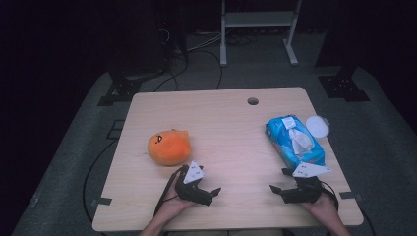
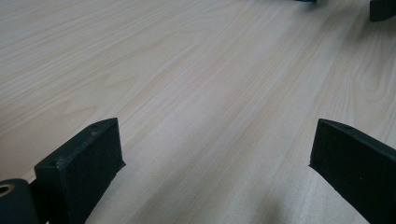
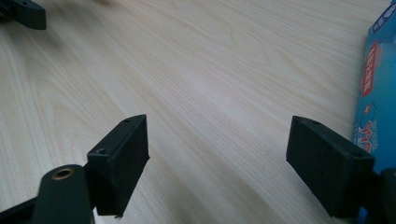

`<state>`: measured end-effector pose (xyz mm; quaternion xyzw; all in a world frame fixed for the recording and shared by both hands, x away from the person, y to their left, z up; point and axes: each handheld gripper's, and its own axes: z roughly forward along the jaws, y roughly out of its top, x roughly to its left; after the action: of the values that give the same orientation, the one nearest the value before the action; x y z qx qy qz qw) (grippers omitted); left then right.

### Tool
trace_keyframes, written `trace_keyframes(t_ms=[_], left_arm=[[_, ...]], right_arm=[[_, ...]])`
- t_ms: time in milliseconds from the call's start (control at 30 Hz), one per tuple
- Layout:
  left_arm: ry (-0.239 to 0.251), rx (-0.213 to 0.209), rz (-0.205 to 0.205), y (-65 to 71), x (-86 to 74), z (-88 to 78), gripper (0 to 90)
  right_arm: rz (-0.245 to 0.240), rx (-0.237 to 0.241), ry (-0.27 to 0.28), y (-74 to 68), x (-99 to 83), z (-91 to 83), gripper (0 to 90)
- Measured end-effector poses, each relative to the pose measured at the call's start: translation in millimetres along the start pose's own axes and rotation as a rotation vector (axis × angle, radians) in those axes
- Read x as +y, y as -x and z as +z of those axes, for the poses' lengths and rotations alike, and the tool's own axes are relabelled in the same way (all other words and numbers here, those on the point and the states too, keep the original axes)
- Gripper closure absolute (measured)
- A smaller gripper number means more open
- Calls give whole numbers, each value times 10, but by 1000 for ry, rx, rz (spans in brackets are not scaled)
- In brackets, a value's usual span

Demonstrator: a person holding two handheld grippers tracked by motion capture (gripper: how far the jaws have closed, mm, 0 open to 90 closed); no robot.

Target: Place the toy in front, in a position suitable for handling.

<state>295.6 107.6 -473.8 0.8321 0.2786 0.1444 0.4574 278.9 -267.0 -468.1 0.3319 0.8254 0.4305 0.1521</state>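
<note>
Both grippers rest low over the near part of the wooden table (image 1: 226, 128), held by a person's hands. My left gripper (image 1: 209, 181) points right, its jaws spread wide with only bare wood between them (image 2: 217, 149). My right gripper (image 1: 278, 179) points left toward it and is also open and empty (image 3: 217, 144). An orange plush toy (image 1: 168, 146) lies just beyond the left gripper. A blue pack of wet wipes (image 1: 295, 140) with a white wipe sticking out lies beyond the right gripper, and its blue side (image 3: 378, 93) stands close beside the right-hand jaw.
A round white lid (image 1: 317, 126) sits at the table's right edge next to the pack. A cable hole (image 1: 253, 101) is near the far edge. Beyond the table are dark stands, floor cables and a white metal frame (image 1: 258, 19).
</note>
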Motion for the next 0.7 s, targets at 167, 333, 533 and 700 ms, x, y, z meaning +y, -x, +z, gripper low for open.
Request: trace_keyframes(t_ms=[167,333,533,700], left_arm=[[13,25,-18,-52,34,-35,19],[106,-1,-48,-184,228,-190,19],[160,69,-47,-403,415,-343,19],[200,107,-68,-634,544,-499,19]], right_arm=[[5,5,0,0,3,11,198],[14,4,6,1,0,-5,198],[22,0,2,8,-16,-19,197],[22,-7,11,-4,-14,-33,196]])
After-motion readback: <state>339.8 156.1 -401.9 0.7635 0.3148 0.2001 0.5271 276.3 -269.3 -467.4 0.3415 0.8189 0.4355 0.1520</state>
